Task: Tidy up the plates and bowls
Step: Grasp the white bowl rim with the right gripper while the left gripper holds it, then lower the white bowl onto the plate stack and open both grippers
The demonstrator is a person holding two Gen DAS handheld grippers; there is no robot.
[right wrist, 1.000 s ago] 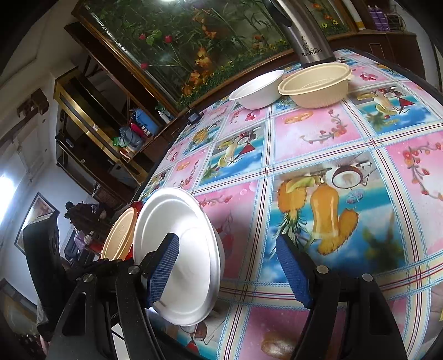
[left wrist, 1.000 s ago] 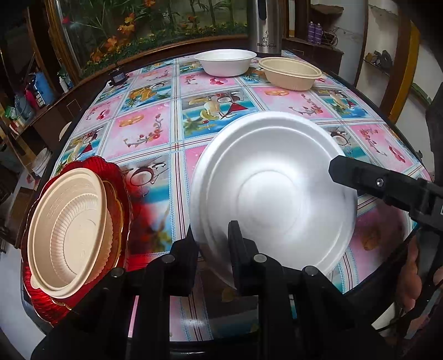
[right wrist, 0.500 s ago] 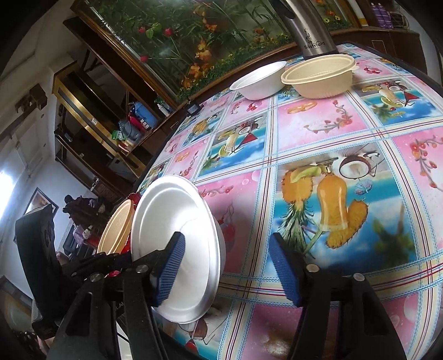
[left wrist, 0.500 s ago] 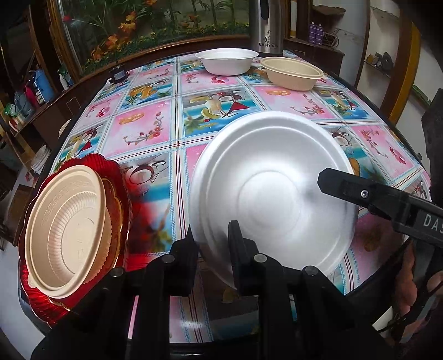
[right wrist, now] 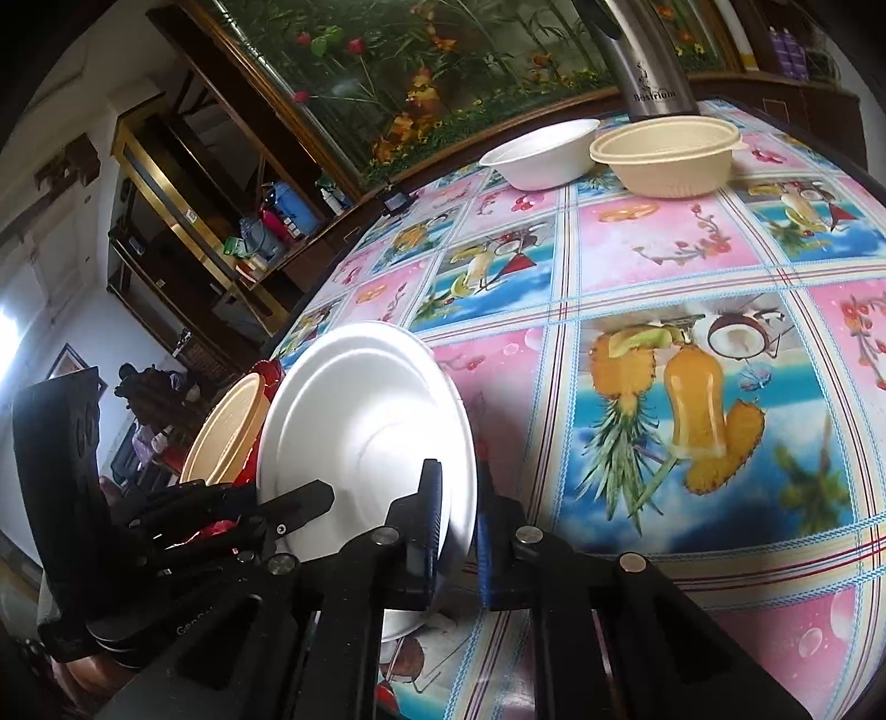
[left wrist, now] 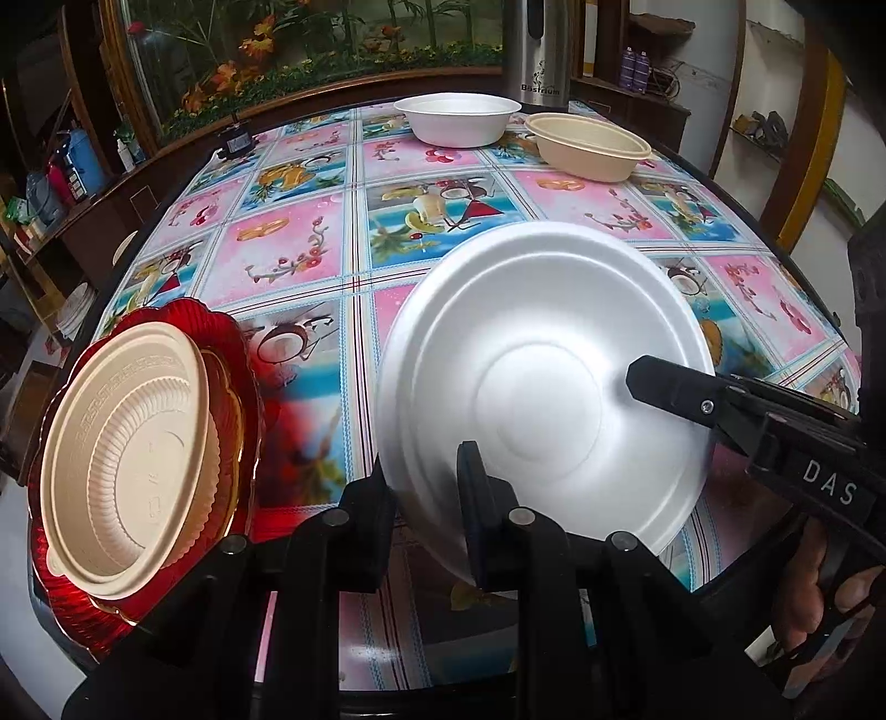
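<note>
Smooth white foam plate (left wrist: 545, 382) tilted above the table, both grippers' jaws clamping its rim

The middle of the table (left wrist: 310, 260) lies open: a broad strip of flowered cloth with nothing standing on it, wide enough for a hand to pass. At the far edge the white bowl (left wrist: 457, 119) and the beige bowl (left wrist: 590, 145) stand close beside each other, with the steel kettle (left wrist: 540, 52) just behind them, so that side is crowded. At the near left edge the red plate (left wrist: 232, 399) with a beige dish (left wrist: 127, 471) on it fills the corner. The tilted white plate (left wrist: 545, 387), gripped by the left gripper (left wrist: 423, 498) and the right gripper (right wrist: 457, 509), blocks the near edge.
</note>
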